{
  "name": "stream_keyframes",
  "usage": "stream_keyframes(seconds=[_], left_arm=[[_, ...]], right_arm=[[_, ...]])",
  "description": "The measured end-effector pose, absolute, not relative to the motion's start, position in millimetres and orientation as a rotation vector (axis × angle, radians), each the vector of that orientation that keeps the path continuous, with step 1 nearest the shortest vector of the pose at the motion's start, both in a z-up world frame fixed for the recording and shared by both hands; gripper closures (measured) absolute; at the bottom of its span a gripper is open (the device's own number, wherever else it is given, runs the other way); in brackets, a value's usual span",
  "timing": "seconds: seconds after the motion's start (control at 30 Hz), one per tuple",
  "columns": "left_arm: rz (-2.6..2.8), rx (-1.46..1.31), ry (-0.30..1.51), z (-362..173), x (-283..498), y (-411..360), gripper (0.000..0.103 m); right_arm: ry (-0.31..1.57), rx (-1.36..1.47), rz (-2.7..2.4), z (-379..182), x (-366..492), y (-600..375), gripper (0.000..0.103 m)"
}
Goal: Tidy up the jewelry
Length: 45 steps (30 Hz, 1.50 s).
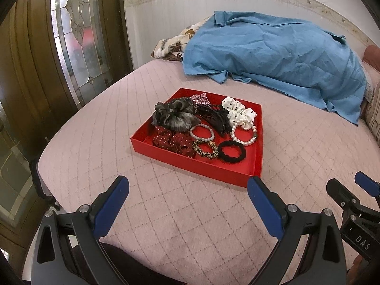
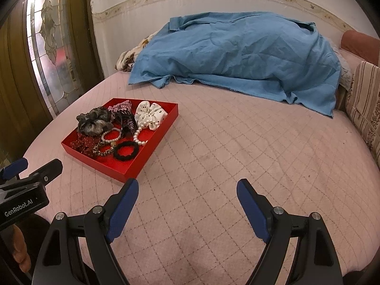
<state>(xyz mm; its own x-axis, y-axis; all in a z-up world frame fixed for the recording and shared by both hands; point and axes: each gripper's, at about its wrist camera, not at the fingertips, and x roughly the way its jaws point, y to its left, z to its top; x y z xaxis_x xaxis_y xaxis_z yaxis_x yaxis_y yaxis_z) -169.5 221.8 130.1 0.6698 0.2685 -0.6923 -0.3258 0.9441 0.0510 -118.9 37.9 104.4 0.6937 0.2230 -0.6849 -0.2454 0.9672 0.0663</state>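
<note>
A red tray (image 1: 197, 163) sits on the pink quilted bed, also in the right wrist view (image 2: 114, 168). It holds a grey scrunchie (image 1: 174, 116), a dark red dotted scrunchie (image 1: 175, 142), a white dotted scrunchie (image 1: 238, 112), a black claw clip (image 1: 216, 118), a pearl bracelet (image 1: 243, 134), a white bead bracelet (image 1: 201, 133), a leopard hair tie (image 1: 205, 149) and a black hair tie (image 1: 232, 151). My left gripper (image 1: 187, 185) is open and empty, just in front of the tray. My right gripper (image 2: 187, 187) is open and empty, to the tray's right.
A blue cloth (image 1: 275, 59) covers a heap at the back of the bed (image 2: 237, 154). A floral pillow (image 1: 171, 45) lies beside it. A wooden door with leaded glass (image 1: 71, 35) stands at the left. A striped cushion (image 2: 365, 109) sits at the right edge.
</note>
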Motion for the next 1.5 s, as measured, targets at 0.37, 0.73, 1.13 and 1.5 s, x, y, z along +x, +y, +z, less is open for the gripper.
stream_keyframes(seconds=[0.37,0.73,1.13,1.5], left_arm=[[0.335,-0.095,0.787,125,-166,224,0.004],[0.338,-0.107,0.804,120,-165,227,0.004],[0.346,-0.126,0.830,113,-163,231,0.004],[0.346,-0.122,0.832,112,-163,231,0.004]], right_arm=[[0.772,-0.037,0.267,101,-118,40,0.015],[0.779,-0.056,0.281,97,-118,46,0.014],[0.789,-0.077,0.298,92,-119,51,0.014],[0.798,-0.080,0.318,89,-120,54,0.014]])
